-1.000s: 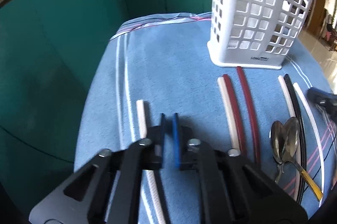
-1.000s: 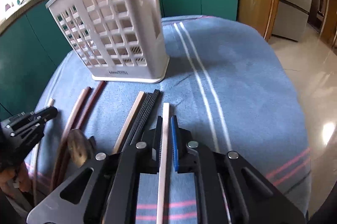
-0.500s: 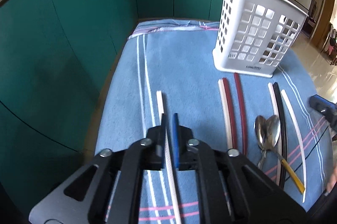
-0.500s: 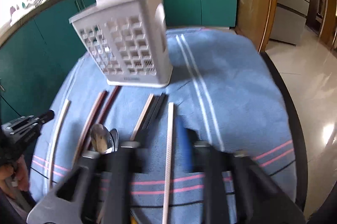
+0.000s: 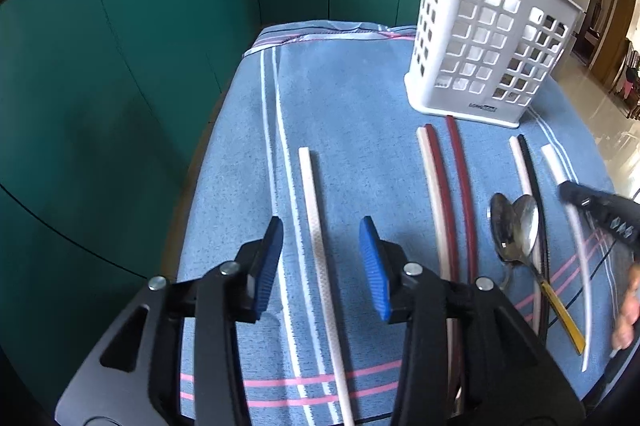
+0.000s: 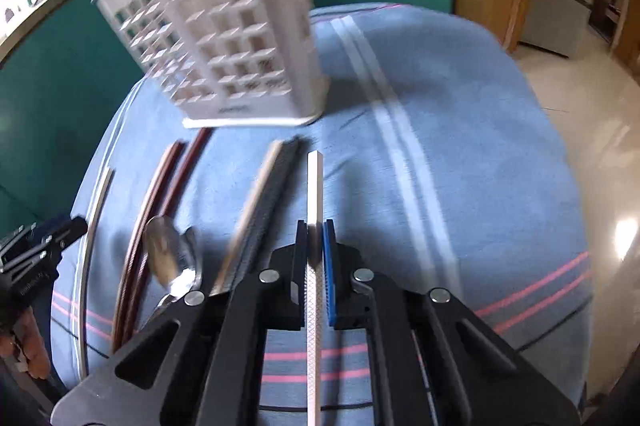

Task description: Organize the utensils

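A white slotted utensil basket [image 5: 488, 42] stands upright at the far right of a blue striped cloth; it also shows in the right wrist view [image 6: 224, 38]. Several chopsticks lie in a row in front of it. My left gripper [image 5: 320, 246] is open, its jaws on either side of a white chopstick [image 5: 316, 234] lying on the cloth. My right gripper [image 6: 315, 250] is shut on another white chopstick [image 6: 314, 186], the rightmost one. Two spoons [image 5: 516, 230] lie among the chopsticks.
White-and-maroon chopsticks [image 5: 440, 186], a maroon one [image 5: 462, 178] and a white-and-black pair [image 5: 528, 170] lie between the grippers. Green cabinets [image 5: 160, 26] stand close on the left and behind. The cloth's left edge [image 5: 216, 130] drops off beside my left gripper.
My left gripper has opened around the white chopstick. My right gripper opened half a second ago and is now shut on the rightmost white chopstick; its view is blurred from motion.
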Demonstrator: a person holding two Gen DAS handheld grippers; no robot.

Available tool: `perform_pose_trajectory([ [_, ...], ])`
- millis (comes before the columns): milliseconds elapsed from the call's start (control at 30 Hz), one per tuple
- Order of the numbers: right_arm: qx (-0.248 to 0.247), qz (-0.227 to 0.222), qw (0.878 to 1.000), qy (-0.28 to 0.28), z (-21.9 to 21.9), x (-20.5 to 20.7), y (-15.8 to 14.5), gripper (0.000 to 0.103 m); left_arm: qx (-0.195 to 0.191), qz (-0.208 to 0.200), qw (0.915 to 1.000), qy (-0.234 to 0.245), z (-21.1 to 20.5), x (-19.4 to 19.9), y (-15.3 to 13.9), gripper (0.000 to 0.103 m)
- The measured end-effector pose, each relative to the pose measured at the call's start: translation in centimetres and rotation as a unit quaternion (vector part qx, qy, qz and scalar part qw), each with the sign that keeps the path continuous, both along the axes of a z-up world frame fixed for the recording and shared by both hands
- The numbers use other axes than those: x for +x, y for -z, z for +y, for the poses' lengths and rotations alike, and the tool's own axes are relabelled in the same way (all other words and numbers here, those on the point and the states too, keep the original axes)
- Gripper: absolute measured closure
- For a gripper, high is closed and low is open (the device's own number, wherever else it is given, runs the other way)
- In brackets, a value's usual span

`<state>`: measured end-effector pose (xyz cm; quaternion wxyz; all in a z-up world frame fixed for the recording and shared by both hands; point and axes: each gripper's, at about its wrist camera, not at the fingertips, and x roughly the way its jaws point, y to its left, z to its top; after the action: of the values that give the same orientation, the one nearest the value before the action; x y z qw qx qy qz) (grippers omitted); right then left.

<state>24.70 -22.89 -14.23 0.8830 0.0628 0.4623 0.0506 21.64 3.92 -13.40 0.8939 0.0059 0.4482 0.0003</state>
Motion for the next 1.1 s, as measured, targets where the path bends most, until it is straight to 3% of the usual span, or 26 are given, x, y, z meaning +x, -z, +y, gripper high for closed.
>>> perform_pose_trajectory([
  [200, 0.008, -0.003, 1.0, 0.017, -2.2, 0.3, -0.7, 0.095, -0.003, 0.011, 0.9999, -0.001, -0.1, 1.0, 0.6, 0.061],
  [267, 0.005, 0.0, 1.0, 0.016, -2.2, 0.3, -0.6, 0.095, -0.011, 0.011, 0.9998, 0.013, -0.8, 1.7, 0.5, 0.056],
  [400, 0.001, 0.01, 1.0, 0.026, -1.9, 0.1, 0.3, 0.077, -0.01, 0.01, 0.9987, 0.05, -2.8, 3.4, 0.7, 0.05],
  [500, 0.005, 0.01, 1.0, 0.025, -2.2, -0.7, 0.5, 0.075, 0.013, 0.01, 0.9982, 0.058, -3.8, 4.1, 0.7, 0.05],
  [633, 0.004, 0.005, 0.999, 0.034, -3.2, -0.9, 0.2, 0.071, 0.029, -0.018, 0.9992, 0.023, -0.4, 4.0, -0.6, 0.049],
  [767, 0.002, 0.019, 0.999, 0.043, -3.4, -0.2, 0.9, 0.071, 0.035, 0.003, 0.9993, -0.013, 3.0, 4.2, -0.5, 0.05],
  [967, -0.028, 0.025, 0.999, 0.023, -1.6, 1.2, 0.9, 0.068, 0.026, 0.028, 0.9991, 0.018, 1.7, 6.5, 0.8, 0.05],
  [1100, -0.066, 0.031, 0.997, 0.017, -0.7, 2.2, 1.0, 0.068, 0.041, 0.058, 0.9971, 0.027, 0.0, 8.5, 1.9, 0.063],
])
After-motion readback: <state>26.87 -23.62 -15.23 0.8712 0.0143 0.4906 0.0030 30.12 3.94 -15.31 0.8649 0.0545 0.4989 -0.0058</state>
